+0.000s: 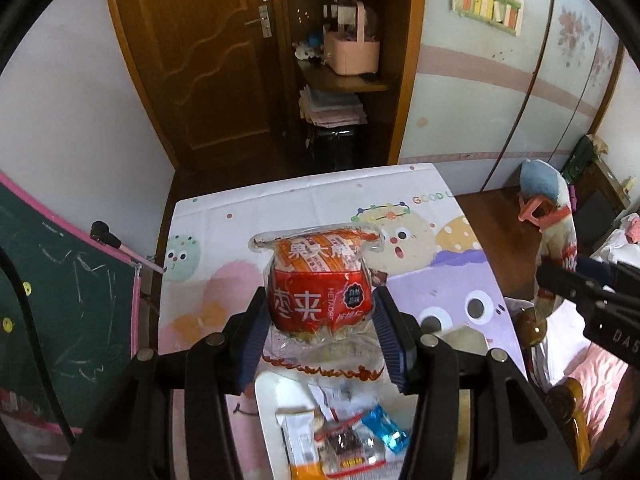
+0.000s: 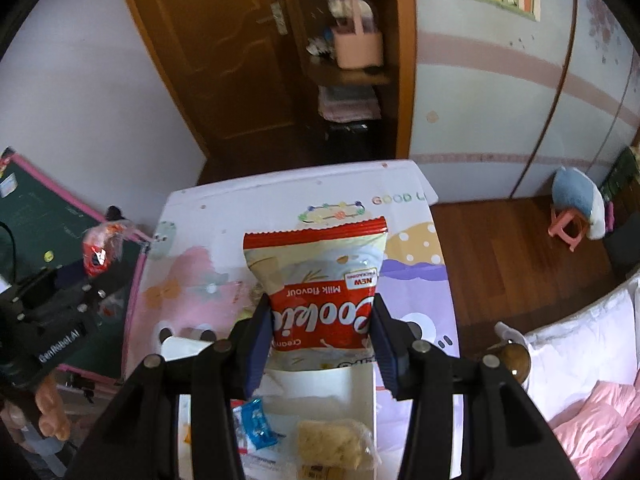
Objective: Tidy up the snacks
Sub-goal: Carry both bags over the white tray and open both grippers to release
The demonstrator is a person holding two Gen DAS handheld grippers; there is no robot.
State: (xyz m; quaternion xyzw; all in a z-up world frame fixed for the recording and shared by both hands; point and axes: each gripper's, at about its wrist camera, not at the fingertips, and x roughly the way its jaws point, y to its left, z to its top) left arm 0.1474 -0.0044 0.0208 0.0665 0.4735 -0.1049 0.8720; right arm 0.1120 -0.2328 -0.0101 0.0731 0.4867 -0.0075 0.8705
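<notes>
Worktop (image 1: 208, 240): covered by a cartoon-print cloth in pink, lilac and white, lettered "GOOD".

Room: wooden door (image 1: 208, 60), corner shelves with a pink basket (image 1: 352, 48), pale wardrobe with a poster, wood floor, chalkboard (image 1: 60, 300) at left, bed with pink bedding (image 2: 592, 420) at right.

Left gripper (image 1: 320, 336): jaws clamped on a red date-snack packet (image 1: 316, 296), held above the worktop.

Right gripper (image 2: 322, 340): jaws clamped on a red-and-white cookie bag (image 2: 320, 280), print upside down, its lower end overlapping the rim of a white tray (image 2: 320, 384).

Tray contents: a blue wrapper (image 2: 256, 424), a pale cracker pack (image 2: 336, 444) and other small packets, partly hidden by the gripper frames and cut off at the lower edge; labels unreadable.
</notes>
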